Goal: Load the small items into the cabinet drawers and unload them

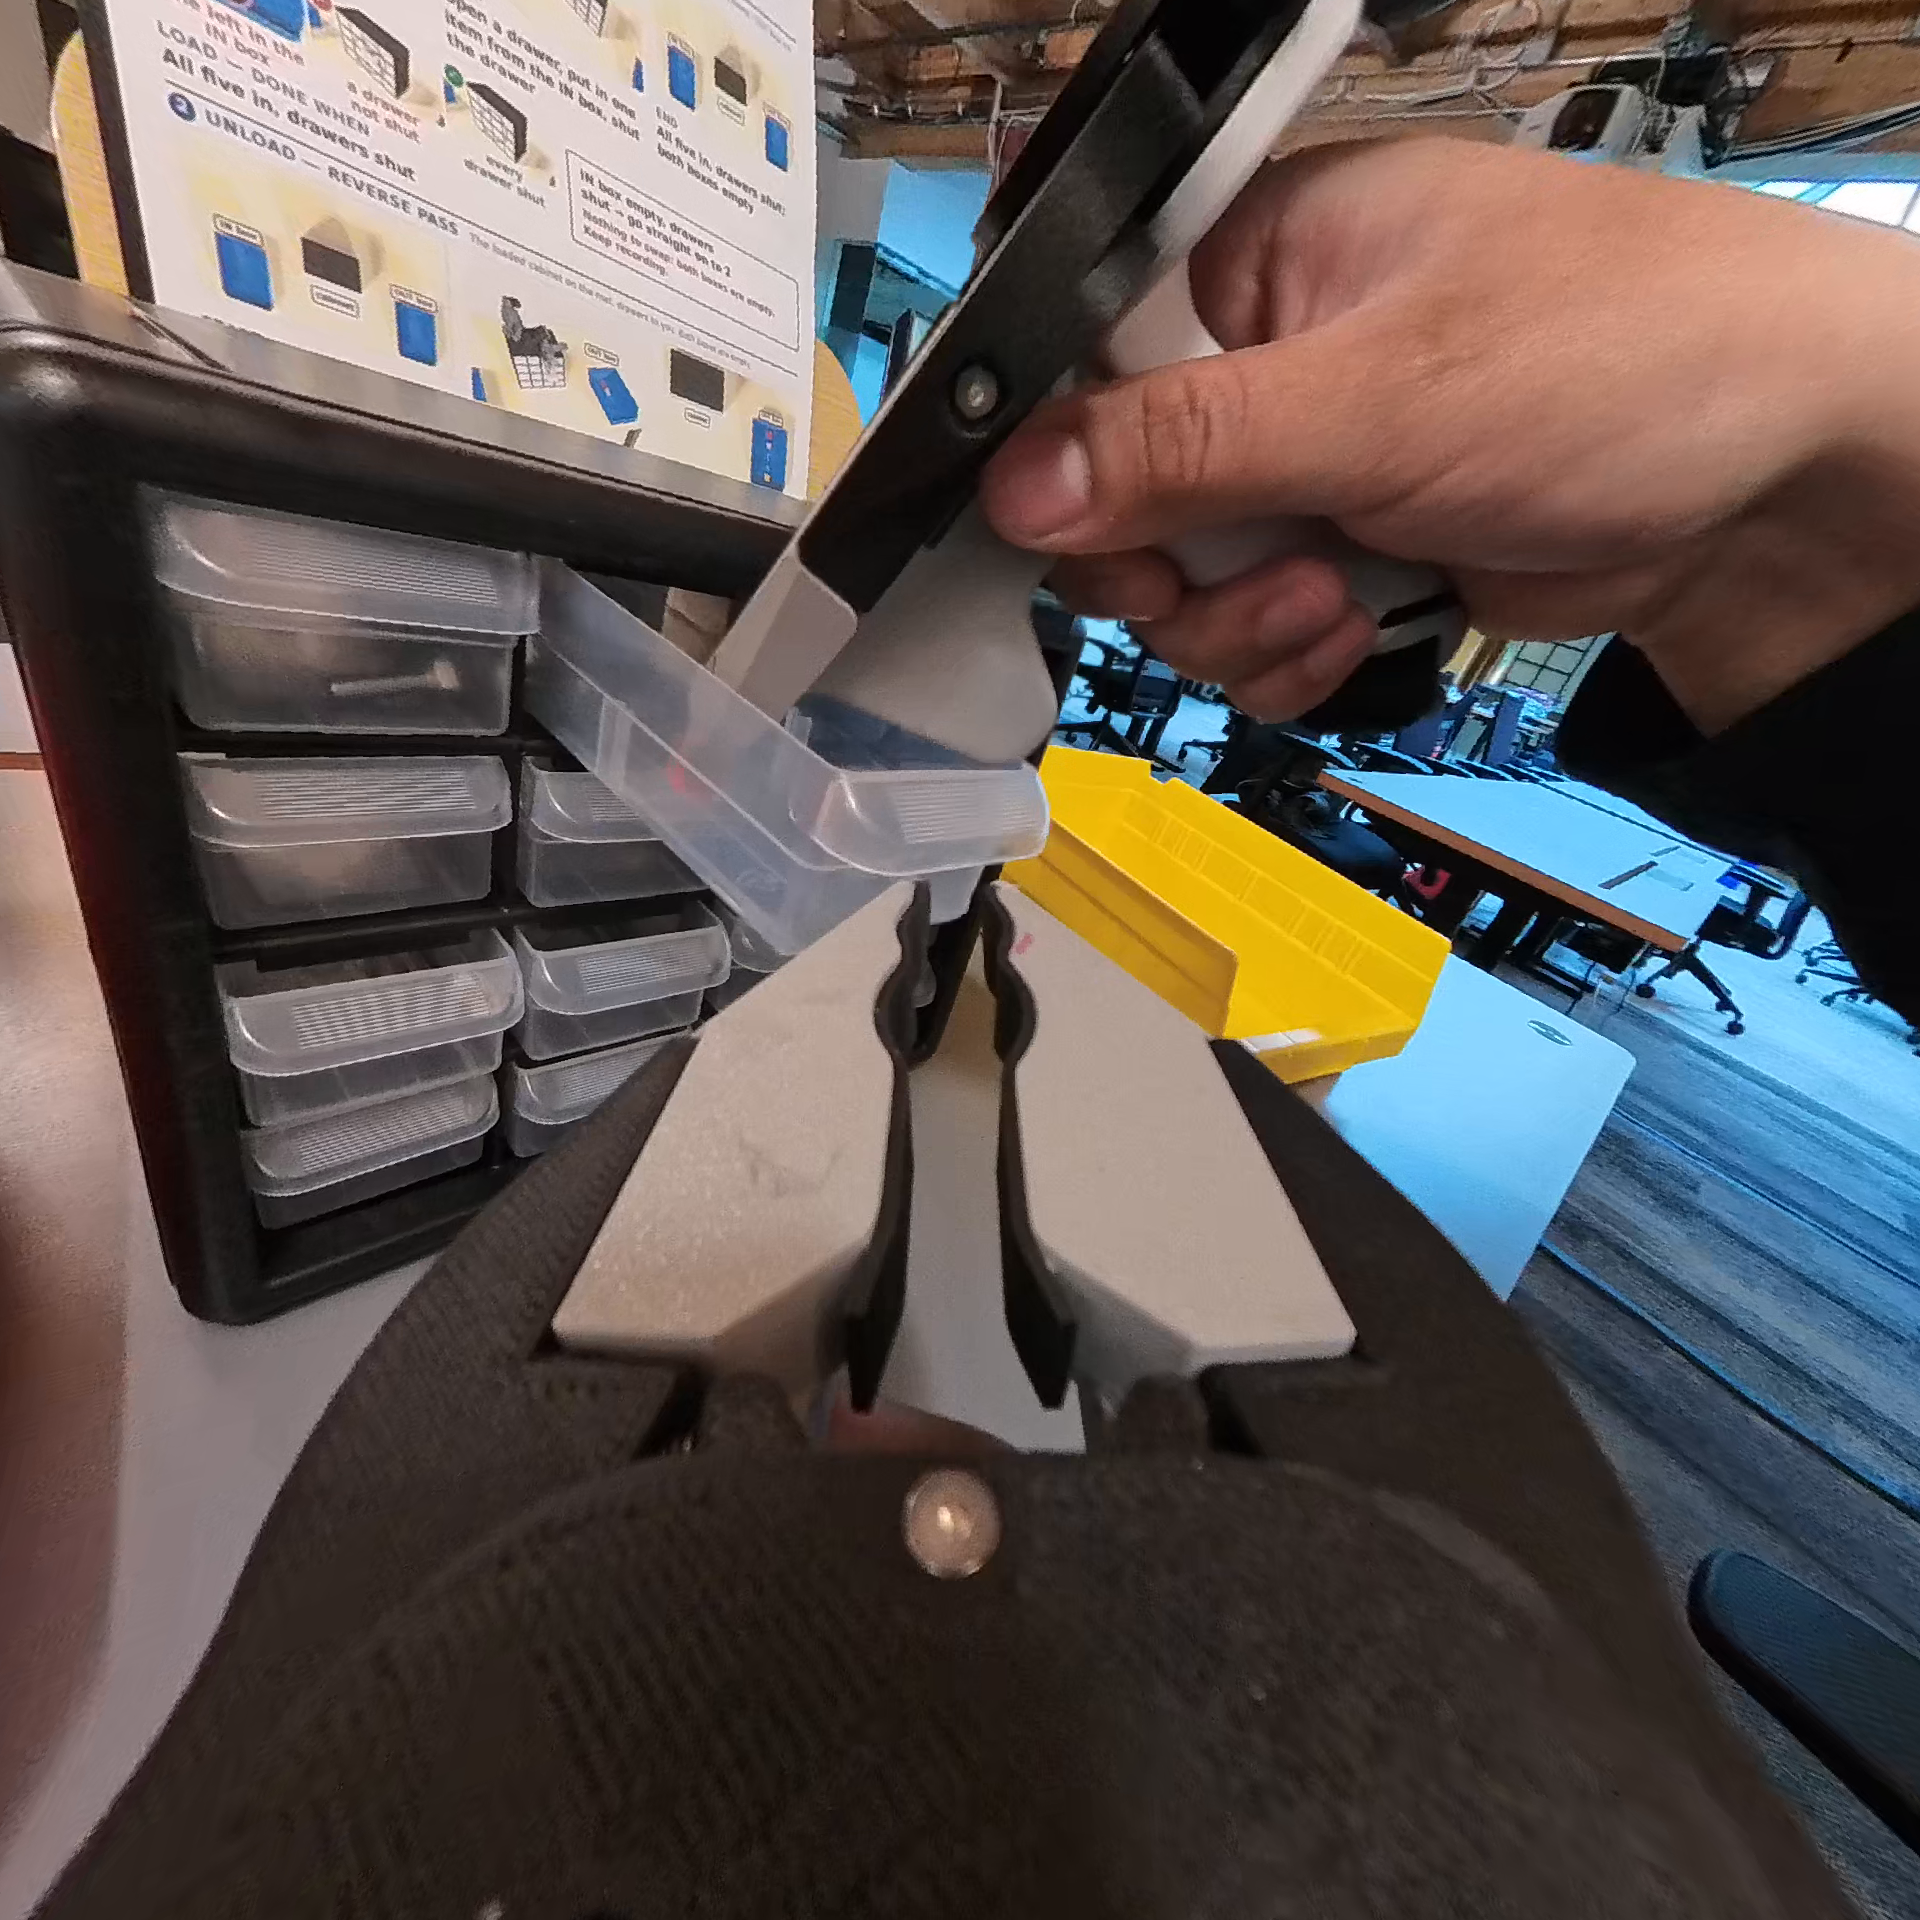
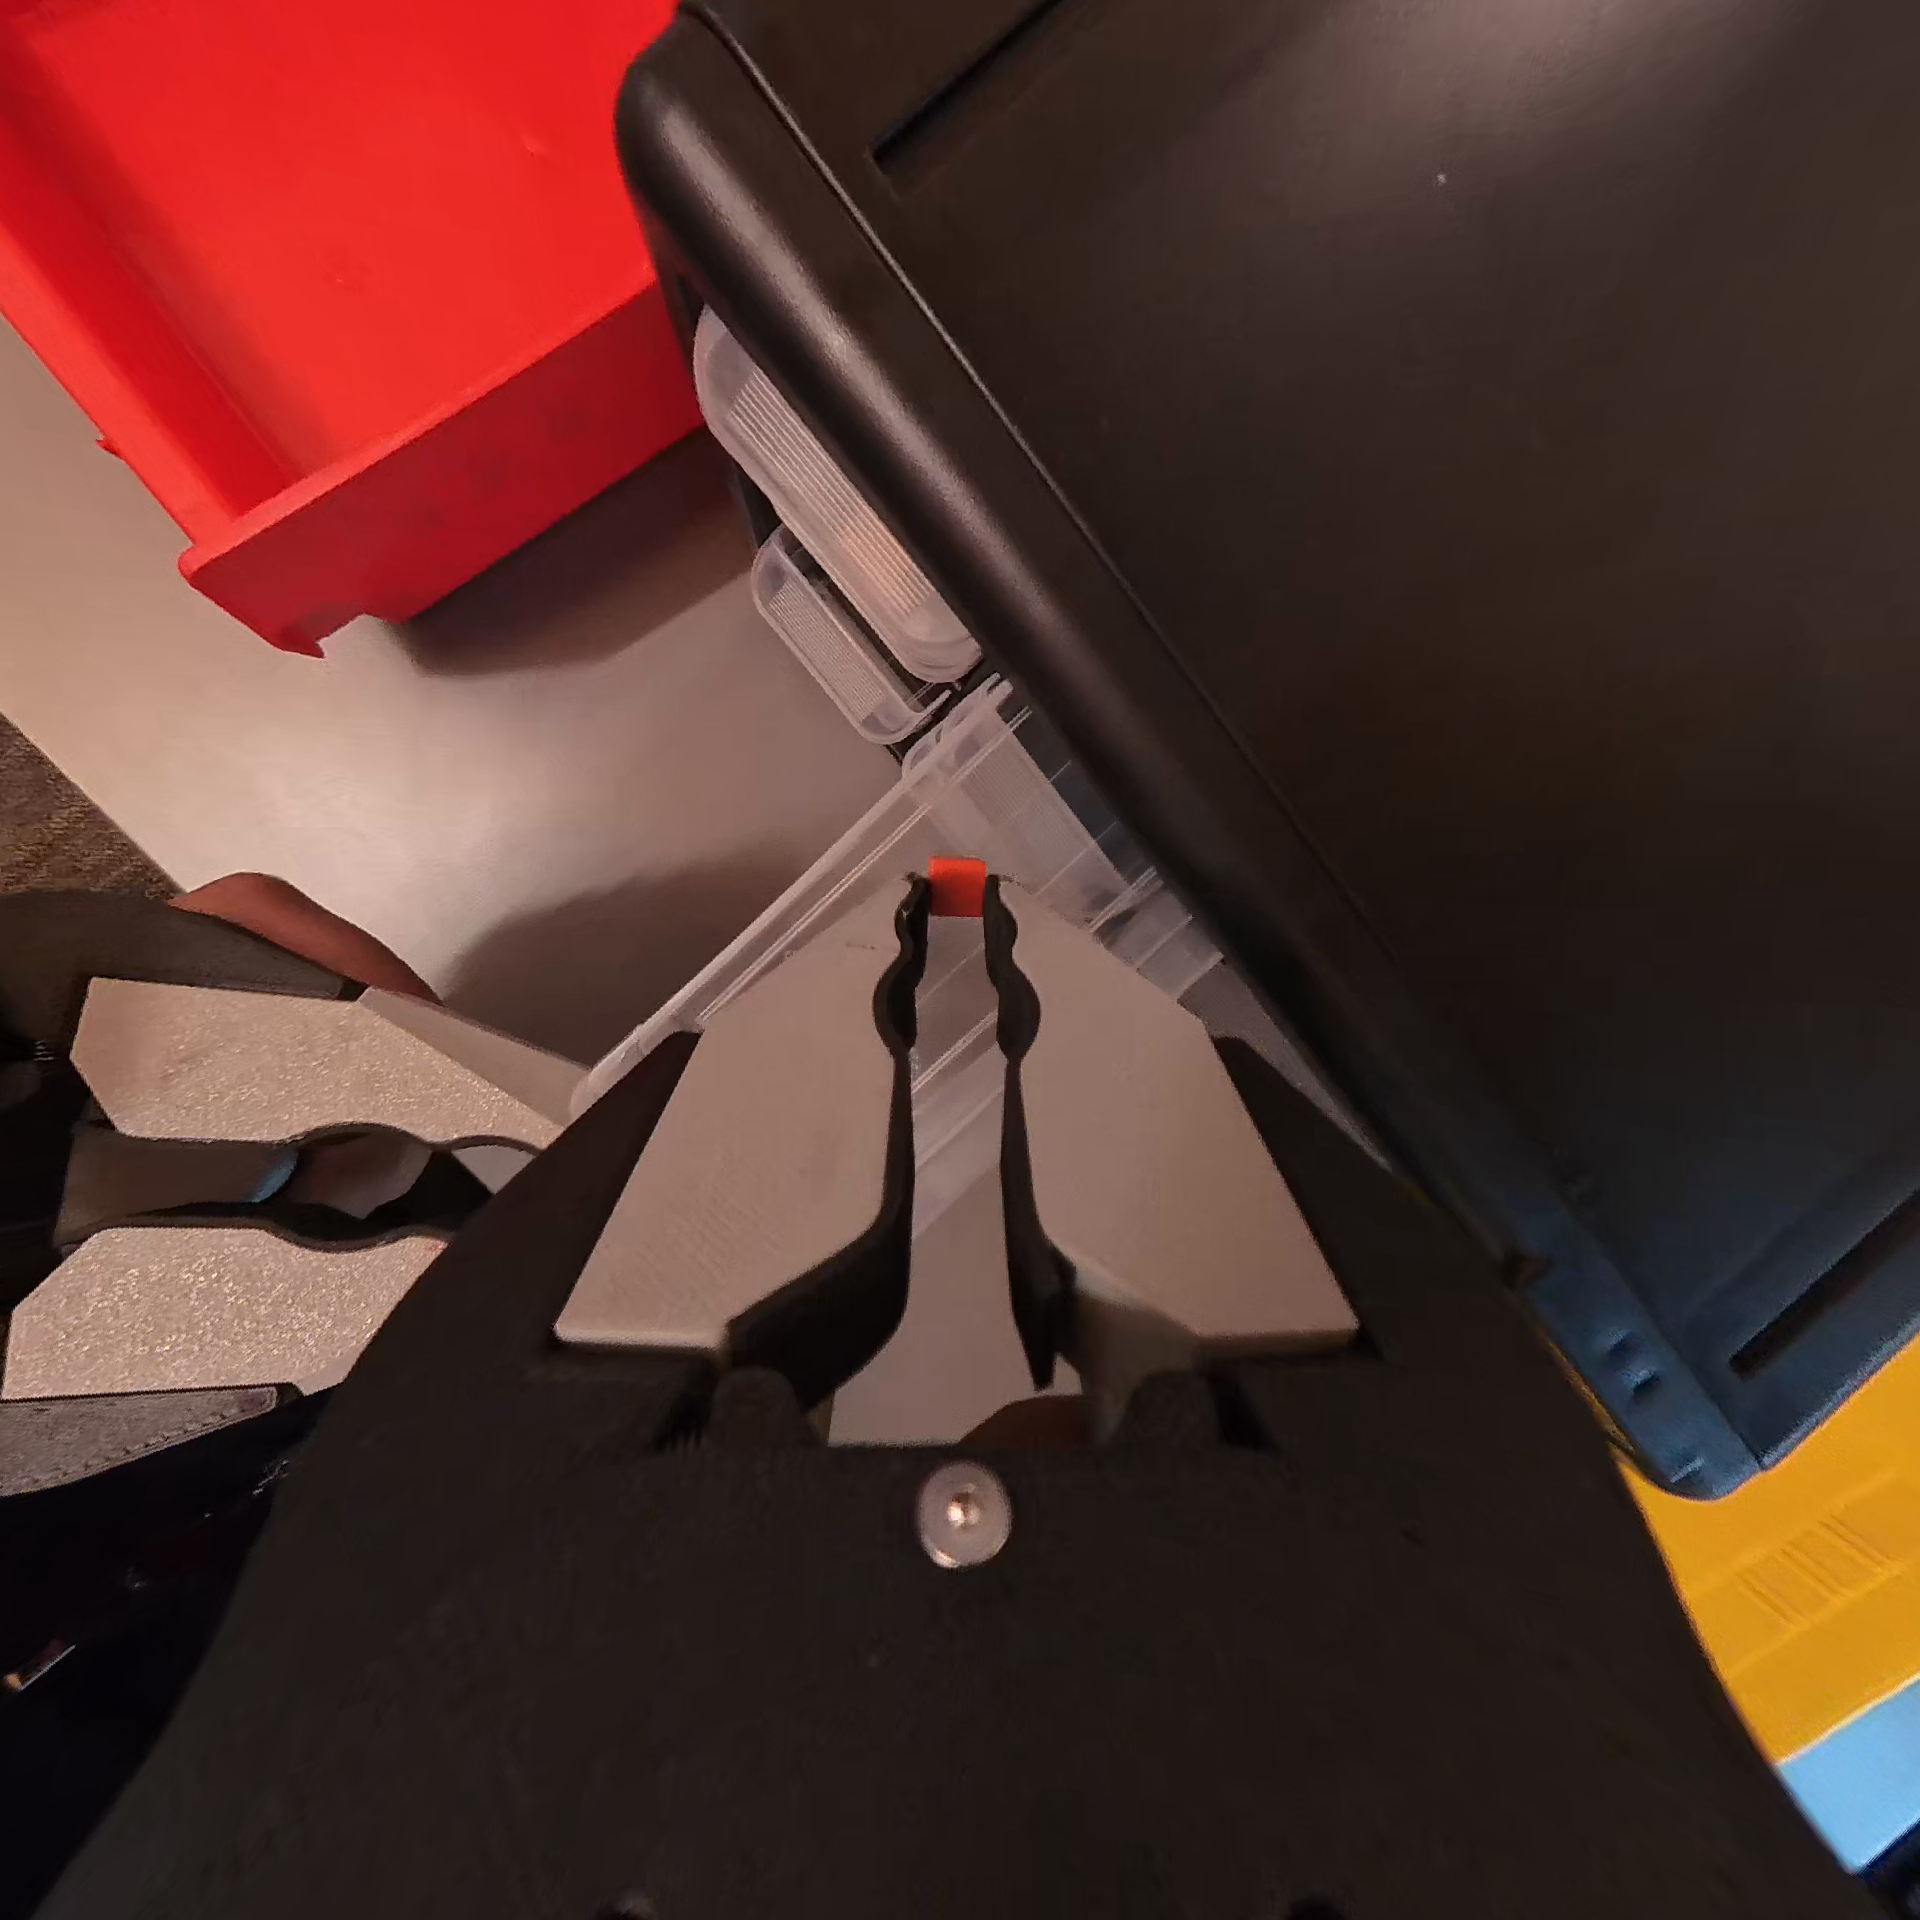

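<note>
the black drawer cabinet (image 1: 94, 831) filled the 9 o'clock side of the left wrist view, its clear drawers mostly pushed in, one at the top left holding a bolt (image 1: 395, 681). a yellow bin (image 1: 1247, 914) sat at 3 o'clock of the cabinet, a red bin (image 2: 312, 260) at 11 o'clock in the right wrist view, and an instruction sheet (image 1: 468, 208) stood behind.

one clear drawer (image 1: 790, 790) hung pulled out and tilted down, its long axis running from the cabinet face toward 4 o'clock. the right gripper (image 2: 954, 902), the nearer of the two to the load, reached down into that drawer from 1 o'clock, its pads pressed on a small red block (image 2: 954, 888) that poked out at 12 o'clock of its tips. so the block was inside the open drawer, and whether it was going in or coming out could not be told.

the left gripper (image 1: 951, 914) sat just under the drawer's front lip at 6 o'clock, jaws nearly together; whether it pinched anything could not be told. the drawer walls and cabinet's top edge hemmed in the right gripper's way out.
</note>
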A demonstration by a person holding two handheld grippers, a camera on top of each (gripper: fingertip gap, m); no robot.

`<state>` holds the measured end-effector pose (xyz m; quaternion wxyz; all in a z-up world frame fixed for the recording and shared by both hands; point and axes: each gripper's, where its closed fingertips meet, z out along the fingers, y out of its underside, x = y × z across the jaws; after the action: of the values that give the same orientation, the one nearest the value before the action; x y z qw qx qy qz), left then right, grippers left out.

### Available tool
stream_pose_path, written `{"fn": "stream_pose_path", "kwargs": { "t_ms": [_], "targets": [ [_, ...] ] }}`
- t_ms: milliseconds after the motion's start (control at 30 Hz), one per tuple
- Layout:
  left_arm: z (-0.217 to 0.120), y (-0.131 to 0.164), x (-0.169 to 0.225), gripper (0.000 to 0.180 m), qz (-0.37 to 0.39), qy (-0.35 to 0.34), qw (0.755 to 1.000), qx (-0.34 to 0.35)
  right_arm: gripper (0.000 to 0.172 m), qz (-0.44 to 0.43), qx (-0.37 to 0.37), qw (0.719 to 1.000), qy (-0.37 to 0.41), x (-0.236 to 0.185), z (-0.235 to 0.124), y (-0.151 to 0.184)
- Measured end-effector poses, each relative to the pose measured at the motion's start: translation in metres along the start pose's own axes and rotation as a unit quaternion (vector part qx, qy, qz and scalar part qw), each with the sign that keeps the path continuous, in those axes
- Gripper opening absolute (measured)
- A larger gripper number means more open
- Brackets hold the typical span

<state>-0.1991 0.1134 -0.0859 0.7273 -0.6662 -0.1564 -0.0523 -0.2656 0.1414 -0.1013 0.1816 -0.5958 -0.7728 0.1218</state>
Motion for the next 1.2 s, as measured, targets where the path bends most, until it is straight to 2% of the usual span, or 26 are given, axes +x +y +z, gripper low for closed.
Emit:
{"fn": "stream_pose_path", "kwargs": {
  "t_ms": [400, 633, 800, 900, 1033, 1100, 1200],
  "targets": [
    [-0.001, -0.001, 0.001, 0.007, -0.001, 0.003, 1.0, 0.0, 0.008, -0.022, -0.055, 0.998, 0.019, 0.001, 0.003, 0.003],
    [0.0, -0.001, 0.0, 0.007, 0.001, 0.001, 1.0, 0.0, 0.007, 0.006, 0.001, 1.0, -0.012, 0.002, -0.009, -0.003],
    [0.002, 0.002, 0.001, 0.005, 0.001, -0.001, 1.0, -0.003, 0.008, 0.021, 0.069, 0.997, -0.024, 0.011, -0.046, 0.007],
    [0.004, 0.005, 0.003, 0.004, -0.004, 0.002, 1.0, -0.003, 0.008, 0.051, 0.105, 0.993, -0.005, 0.041, -0.071, 0.035],
    [0.006, 0.008, 0.006, 0.004, 0.004, 0.001, 1.0, -0.009, 0.007, 0.136, 0.12, 0.983, 0.023, 0.106, -0.087, 0.098],
    [0.005, 0.007, 0.005, 0.004, 0.004, -0.001, 1.0, -0.008, 0.007, 0.184, 0.104, 0.976, 0.058, 0.147, -0.081, 0.138],
    [0.004, 0.003, 0.002, 0.004, 0.001, -0.005, 1.0, -0.002, 0.007, 0.245, 0.061, 0.963, 0.098, 0.198, -0.053, 0.197]
  ]
}}
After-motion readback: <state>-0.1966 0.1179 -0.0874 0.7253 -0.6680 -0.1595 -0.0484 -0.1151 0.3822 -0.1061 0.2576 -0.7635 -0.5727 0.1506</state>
